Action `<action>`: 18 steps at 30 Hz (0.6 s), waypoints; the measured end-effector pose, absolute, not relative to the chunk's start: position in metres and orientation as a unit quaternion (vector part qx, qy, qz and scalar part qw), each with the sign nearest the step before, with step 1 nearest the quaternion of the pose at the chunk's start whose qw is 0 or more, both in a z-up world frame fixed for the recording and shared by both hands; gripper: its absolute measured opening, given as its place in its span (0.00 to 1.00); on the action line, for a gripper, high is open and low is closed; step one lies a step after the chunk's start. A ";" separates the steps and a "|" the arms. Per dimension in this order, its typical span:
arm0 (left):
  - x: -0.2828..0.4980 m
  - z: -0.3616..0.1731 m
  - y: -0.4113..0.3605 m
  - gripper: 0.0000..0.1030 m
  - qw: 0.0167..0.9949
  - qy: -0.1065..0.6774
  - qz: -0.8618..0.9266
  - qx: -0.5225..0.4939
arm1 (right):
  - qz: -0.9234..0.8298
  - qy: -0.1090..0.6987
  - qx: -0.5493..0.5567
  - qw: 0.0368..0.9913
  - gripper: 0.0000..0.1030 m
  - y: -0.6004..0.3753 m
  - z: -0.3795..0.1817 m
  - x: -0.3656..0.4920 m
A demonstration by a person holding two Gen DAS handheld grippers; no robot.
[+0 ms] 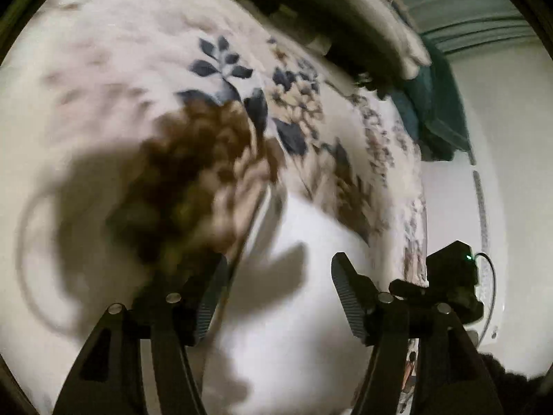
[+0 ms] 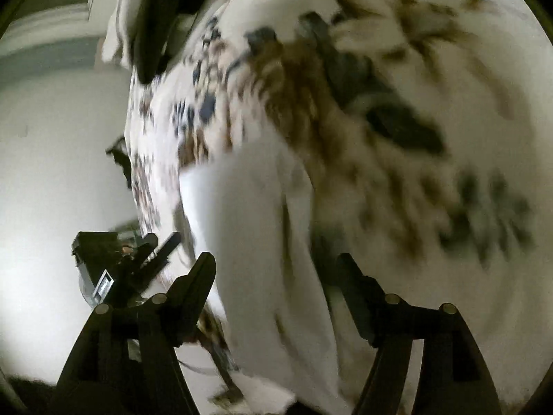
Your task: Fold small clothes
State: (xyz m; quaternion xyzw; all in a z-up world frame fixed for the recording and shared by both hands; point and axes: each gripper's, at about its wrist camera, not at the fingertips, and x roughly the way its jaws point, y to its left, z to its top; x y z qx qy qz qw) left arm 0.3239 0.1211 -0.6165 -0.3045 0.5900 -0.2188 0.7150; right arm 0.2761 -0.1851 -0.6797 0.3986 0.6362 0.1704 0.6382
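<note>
A small white garment (image 1: 297, 311) lies on a bedspread (image 1: 138, 52) printed with brown and blue flowers; both views are blurred. My left gripper (image 1: 278, 271) hangs over the garment with its jaws apart and nothing pressed between the pads. In the right wrist view the same white garment (image 2: 249, 228) runs as a folded strip under my right gripper (image 2: 276, 269), whose jaws also stand wide with the cloth below the gap, not pinched. Each gripper shows in the other's view: the right gripper (image 1: 452, 276) at the bed's right edge, the left gripper (image 2: 114, 266) at the left.
A dark flat object (image 1: 311, 24) with a pale cloth over it lies at the far end of the bed. Teal fabric (image 1: 439, 110) hangs beside it at the bed's edge. Beyond the edge is a white floor or wall (image 1: 501, 173).
</note>
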 end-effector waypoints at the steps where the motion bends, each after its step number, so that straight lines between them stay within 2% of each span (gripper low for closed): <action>1: 0.334 -0.626 0.114 0.58 0.705 0.593 -0.236 -0.309 | 0.176 0.634 0.402 0.636 0.72 -0.181 -0.687 0.288; 3: 0.348 -0.641 0.100 0.56 0.697 0.607 -0.236 -0.300 | 0.183 0.638 0.411 0.626 0.72 -0.170 -0.704 0.309; 4: 0.350 -0.640 0.096 0.38 0.703 0.600 -0.242 -0.296 | 0.186 0.644 0.415 0.615 0.72 -0.164 -0.708 0.317; 5: 0.352 -0.635 0.090 0.15 0.713 0.596 -0.245 -0.276 | 0.189 0.649 0.422 0.604 0.71 -0.158 -0.714 0.323; 6: 0.354 -0.630 0.086 0.15 0.716 0.600 -0.244 -0.260 | 0.192 0.647 0.420 0.606 0.65 -0.155 -0.713 0.323; 7: 0.358 -0.622 0.083 0.12 0.725 0.596 -0.245 -0.244 | 0.192 0.647 0.409 0.614 0.37 -0.150 -0.708 0.324; 8: 0.361 -0.615 0.081 0.11 0.728 0.593 -0.248 -0.239 | 0.191 0.652 0.397 0.618 0.27 -0.143 -0.710 0.329; 10: 0.374 -0.607 0.082 0.11 0.732 0.584 -0.253 -0.242 | 0.172 0.641 0.393 0.637 0.23 -0.149 -0.692 0.334; 13: 0.425 -0.605 0.079 0.14 0.731 0.575 -0.259 -0.260 | 0.150 0.612 0.393 0.670 0.22 -0.151 -0.674 0.375; 15: 0.460 -0.616 0.074 0.22 0.715 0.603 -0.249 -0.252 | 0.129 0.620 0.375 0.677 0.30 -0.155 -0.674 0.408; 16: 0.467 -0.618 0.076 0.22 0.714 0.614 -0.232 -0.243 | 0.103 0.637 0.367 0.670 0.39 -0.160 -0.678 0.421; 18: 0.465 -0.611 0.088 0.24 0.713 0.613 -0.234 -0.246 | 0.075 0.644 0.366 0.668 0.41 -0.170 -0.675 0.427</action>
